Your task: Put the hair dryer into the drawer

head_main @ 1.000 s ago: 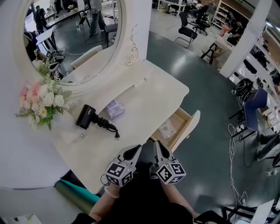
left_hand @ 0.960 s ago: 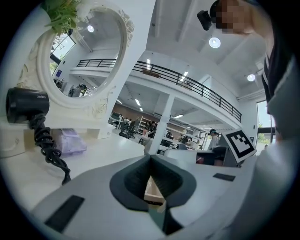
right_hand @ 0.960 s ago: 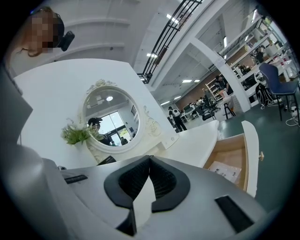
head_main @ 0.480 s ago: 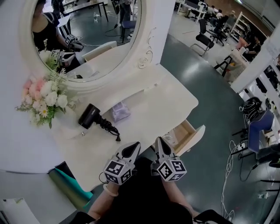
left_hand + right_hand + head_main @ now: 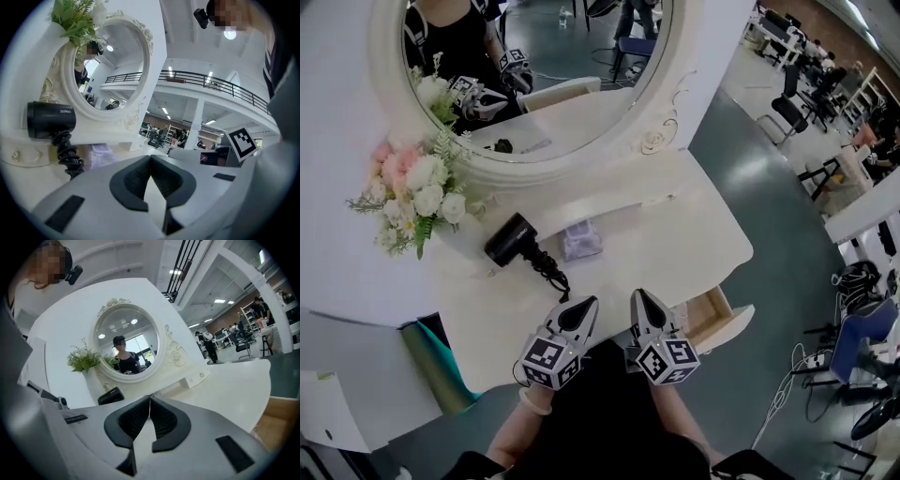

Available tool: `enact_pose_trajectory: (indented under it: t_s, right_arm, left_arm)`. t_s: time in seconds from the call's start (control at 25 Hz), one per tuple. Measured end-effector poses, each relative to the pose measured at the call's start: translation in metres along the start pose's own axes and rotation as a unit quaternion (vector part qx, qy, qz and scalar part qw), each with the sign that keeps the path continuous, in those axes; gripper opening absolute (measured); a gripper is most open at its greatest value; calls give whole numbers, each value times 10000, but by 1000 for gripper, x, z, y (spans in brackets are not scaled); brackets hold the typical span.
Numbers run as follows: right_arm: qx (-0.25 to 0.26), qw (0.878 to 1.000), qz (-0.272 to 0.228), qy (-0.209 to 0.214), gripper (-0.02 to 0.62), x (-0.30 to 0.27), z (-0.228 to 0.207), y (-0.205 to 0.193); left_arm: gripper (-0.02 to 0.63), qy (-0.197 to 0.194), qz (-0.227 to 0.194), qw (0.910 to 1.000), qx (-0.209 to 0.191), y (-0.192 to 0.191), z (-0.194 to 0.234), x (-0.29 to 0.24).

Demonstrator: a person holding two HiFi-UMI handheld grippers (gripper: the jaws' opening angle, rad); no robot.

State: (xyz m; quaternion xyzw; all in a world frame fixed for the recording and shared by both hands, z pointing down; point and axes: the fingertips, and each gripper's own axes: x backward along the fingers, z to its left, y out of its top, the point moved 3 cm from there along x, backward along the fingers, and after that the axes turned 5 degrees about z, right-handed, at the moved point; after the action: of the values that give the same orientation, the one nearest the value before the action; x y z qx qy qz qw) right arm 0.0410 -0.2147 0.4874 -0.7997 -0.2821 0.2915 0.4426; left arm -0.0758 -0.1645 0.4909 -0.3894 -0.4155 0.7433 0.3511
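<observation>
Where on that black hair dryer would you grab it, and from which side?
Probably across the hair dryer at its short barrel, coming from above. It lies flat on the table, and its coiled cord trails toward the left gripper.

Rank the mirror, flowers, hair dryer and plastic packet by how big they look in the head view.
1. mirror, by far
2. flowers
3. hair dryer, counting its coiled cord
4. plastic packet
No two look alike in size.

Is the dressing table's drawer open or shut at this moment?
Open: the drawer sticks out from the side of the table, and its wooden inside shows.
</observation>
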Motion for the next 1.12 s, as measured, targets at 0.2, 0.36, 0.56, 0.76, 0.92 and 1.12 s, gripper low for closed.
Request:
enact_pose_trajectory:
  t_s: [0.2,0.36,0.56,0.76,0.92,1.12]
  right_arm:
    - [156,9965,494,659,30,-34,20,-11]
    - [321,9883,840,1236,57,-59,40,-20]
    - [467,9781,1143,1678,75,-83,59,-33]
    - [906,9605,1495,2167,180,-108,82,-45]
    - [1260,9443,1737,2497,227,-132,98,-52]
    - [1526,9297,2010,2681,304,-156,113,-65]
  left_arm:
    - [25,664,-104,9976,192,1,28,17]
    - [24,1125,-191,9928,361,-2,49,33]
    - [25,1698,-280,9836,543,-7,68,52]
    - [25,2197,-362,9719,760,-13,83,68]
    - [25,2470,-420,9643,863,-14,92,75]
    - [25,2791,-532,9536,994,-11,109,82]
